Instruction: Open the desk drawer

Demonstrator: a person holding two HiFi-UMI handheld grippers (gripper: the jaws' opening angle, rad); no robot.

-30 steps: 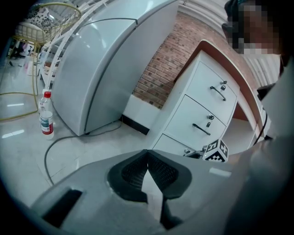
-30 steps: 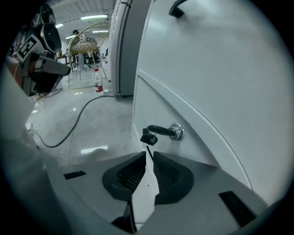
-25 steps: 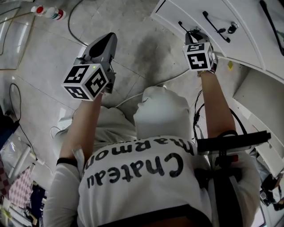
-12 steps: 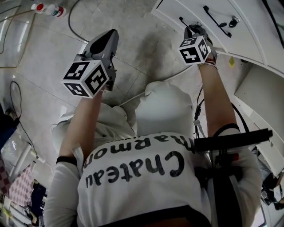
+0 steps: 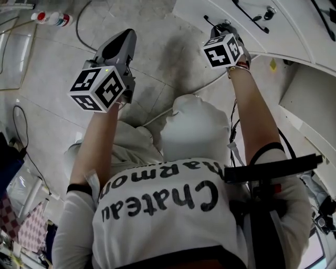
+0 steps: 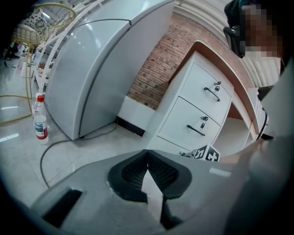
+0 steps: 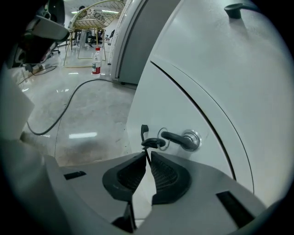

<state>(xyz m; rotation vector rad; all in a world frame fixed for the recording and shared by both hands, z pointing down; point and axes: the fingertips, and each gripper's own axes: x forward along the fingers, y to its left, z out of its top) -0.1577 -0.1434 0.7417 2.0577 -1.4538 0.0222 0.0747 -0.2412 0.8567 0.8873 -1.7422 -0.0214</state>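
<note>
Desk drawer front (image 7: 179, 101), white, fills the right side just beyond the right gripper (image 7: 148, 156). Its seam runs diagonally above the lock (image 7: 192, 140), and a black handle (image 7: 239, 8) sits at the top edge. Right gripper is pinched narrow on a thin black tab (image 7: 144, 132) hanging at the key ring. Left gripper (image 6: 147, 154) is closed and empty, held over the floor (image 6: 82, 151) well apart from the drawers. Open floor lies left of the drawer; a cable (image 7: 59, 108) loops across it, with a bottle (image 7: 96, 61) farther off near a grey cabinet (image 6: 92, 64).
</note>
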